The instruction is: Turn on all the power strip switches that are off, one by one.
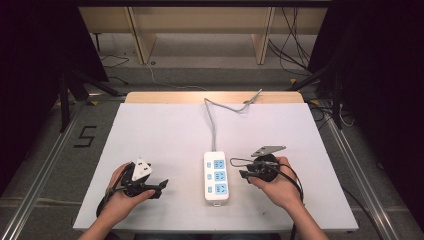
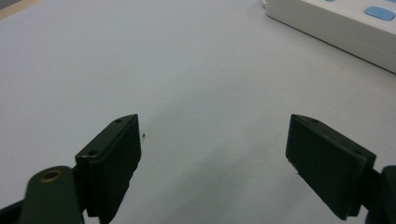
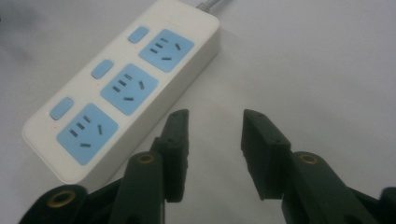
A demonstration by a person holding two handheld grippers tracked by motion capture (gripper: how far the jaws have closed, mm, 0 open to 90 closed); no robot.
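Observation:
A white power strip with three blue sockets and three blue switches lies at the table's front middle, lengthwise away from me. My left gripper rests left of it, pointing right toward the strip, a hand's width away. Its jaws stand wide open over bare table, with the strip's edge at the upper right. My right gripper sits just right of the strip and points left at it. It is open with a narrower gap and nothing between the fingers; the strip lies close ahead on the left.
The strip's grey cable runs back across the white table sheet and off the far wooden edge. Black stand legs and metal rails flank the table. A "5" mark is on the floor at left.

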